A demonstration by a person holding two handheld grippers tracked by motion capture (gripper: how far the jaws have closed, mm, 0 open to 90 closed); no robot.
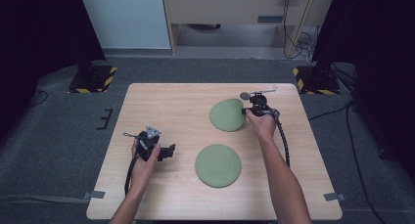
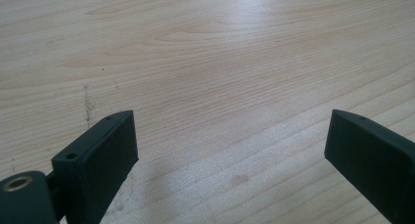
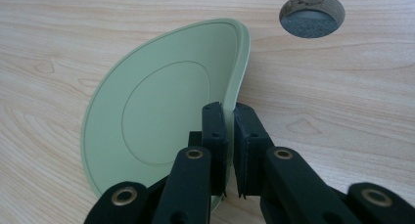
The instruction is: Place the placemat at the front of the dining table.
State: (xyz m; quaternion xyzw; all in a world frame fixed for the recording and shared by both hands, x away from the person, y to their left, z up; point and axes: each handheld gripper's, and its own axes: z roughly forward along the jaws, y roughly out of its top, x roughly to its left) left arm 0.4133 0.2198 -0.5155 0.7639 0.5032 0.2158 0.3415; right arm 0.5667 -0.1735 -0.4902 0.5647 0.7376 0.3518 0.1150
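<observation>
So I'm working on a light wooden table (image 1: 166,106) with a visible grain, sitting on grey carpet (image 1: 58,136). Past the far edge there's a pale wall panel (image 1: 127,16), a wooden desk or bench (image 1: 235,9) with cables (image 1: 293,38) hanging down by its leg, and two dark stands on black bases with yellow-black hazard stripes (image 1: 93,79) at the far corners. There's a round hole (image 3: 311,14) in the tabletop near the far right, with carpet showing through it in the right gripper view. Two pale green plates on the table, both matte with a raised rim and a faint inner ring. The near plate (image 1: 218,165) lies flat around the middle of the table, toward my side. The far plate (image 1: 228,115) is on the right half, and my right gripper (image 1: 246,110) has it by its right edge: in the right gripper view the jaws are pressed onto the rim from both sides, and the plate (image 3: 161,111) is tipped up on its side, its far edge looks to be resting on the wood. My left gripper (image 1: 169,151) is over on the left side of the table, well apart from both plates, jaws spread wide over bare wood with nothing between them.
</observation>
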